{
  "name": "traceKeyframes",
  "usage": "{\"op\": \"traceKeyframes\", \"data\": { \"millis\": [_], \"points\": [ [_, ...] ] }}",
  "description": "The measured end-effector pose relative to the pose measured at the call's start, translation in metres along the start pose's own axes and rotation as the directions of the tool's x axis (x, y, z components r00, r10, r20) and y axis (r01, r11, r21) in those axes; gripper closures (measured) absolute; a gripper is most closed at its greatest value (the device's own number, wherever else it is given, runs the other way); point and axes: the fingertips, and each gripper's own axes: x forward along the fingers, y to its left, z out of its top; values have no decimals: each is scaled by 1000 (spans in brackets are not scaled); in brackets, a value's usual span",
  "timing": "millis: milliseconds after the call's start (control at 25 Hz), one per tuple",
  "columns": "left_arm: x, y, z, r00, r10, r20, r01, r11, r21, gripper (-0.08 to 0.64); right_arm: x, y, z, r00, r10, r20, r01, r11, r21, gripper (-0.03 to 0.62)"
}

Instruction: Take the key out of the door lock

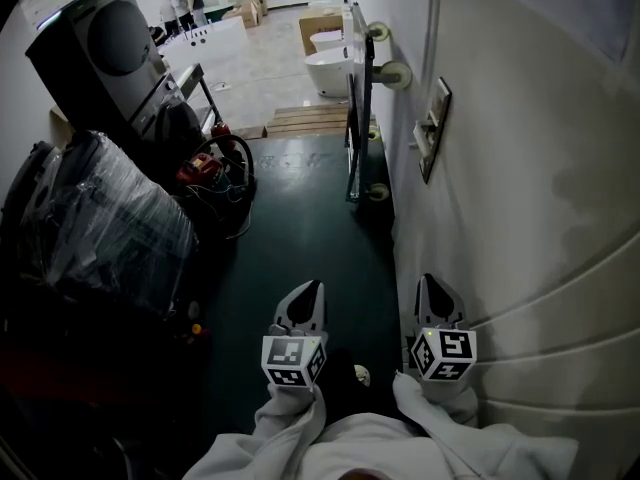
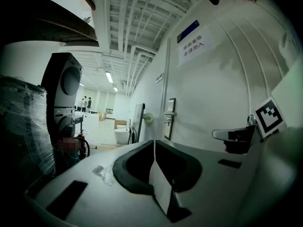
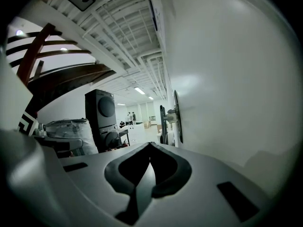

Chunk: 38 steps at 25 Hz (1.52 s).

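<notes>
The white door (image 1: 520,188) is filling the right side of the passage, and across from the door a dark stacked washer (image 1: 105,48) and a plastic-wrapped bundle (image 1: 100,223) are sitting. Close beside the door the person is holding out the right gripper (image 1: 428,281), with the left gripper (image 1: 312,288) on its side away from the door, both pointing along the door face with jaws clenched together on nothing. Further along the door the lock plate (image 1: 432,128) with its lever is sticking out, well apart from both grippers, and the key there is showing too small for me to make out.
</notes>
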Motion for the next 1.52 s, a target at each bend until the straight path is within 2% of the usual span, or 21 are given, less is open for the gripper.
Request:
{"op": "traceKeyframes", "data": {
  "millis": [280, 680, 920, 1520],
  "points": [
    [12, 7, 0, 1000, 3, 1, -3, 1000, -11, 540, 10, -1, -4, 1000, -2, -14, 2, 1000, -5, 540],
    [47, 15, 7, 999, -36, 2, 36, 999, -2, 540, 39, -7, 0, 1000, -23, -16, 23, 1000, 0, 541],
    [78, 26, 14, 998, -59, -1, 59, 998, 2, 540, 68, -13, 1, 999, -27, -37, 28, 1000, 15, 540],
    [177, 48, 48, 986, -169, -5, 169, 985, 19, 540, 148, -35, 33, 994, -108, -24, 109, 994, 24, 540]
  ]
}}
